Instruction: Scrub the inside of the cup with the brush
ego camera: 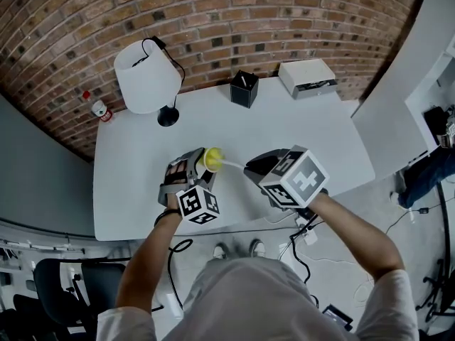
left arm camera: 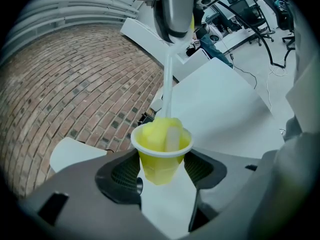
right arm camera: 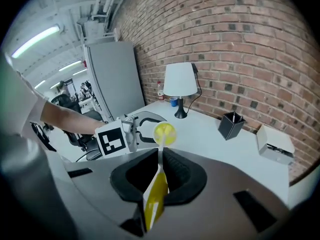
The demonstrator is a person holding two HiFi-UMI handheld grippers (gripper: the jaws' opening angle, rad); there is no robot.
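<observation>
At the ten o'clock corner of the white table (ego camera: 298,130): a small bottle (ego camera: 99,109) with a red cap. Just right of it, at eleven o'clock: a white lamp (ego camera: 147,77) on a black foot, cord looping over the shade.

Near the front edge, at about six o'clock: the left gripper (ego camera: 201,165), jaws narrowed to the width of a yellow cup (ego camera: 212,159) and pressed against its two sides below the white rim. In the left gripper view, seen tilted, mouth turned up and away from the left gripper (left arm camera: 161,173), with the cup (left arm camera: 161,151) held clear of the tabletop. Inside the mouth: the pale head end of the brush (left arm camera: 168,86), its thin white stem rising toward twelve o'clock to the other gripper.

In the head view, brush (ego camera: 233,165) stem bridging cup and right gripper (ego camera: 257,169), from nine o'clock to three o'clock.

At twelve o'clock on the table: a black pen pot (ego camera: 244,88).

Right gripper, seen in its own view (right arm camera: 159,176): jaws almost together, clamped on the flat yellow handle of the brush (right arm camera: 156,196); cup (right arm camera: 164,133) straight ahead, mouth facing back.

At one o'clock, near the brick wall (ego camera: 284,20): a white box (ego camera: 307,77).
</observation>
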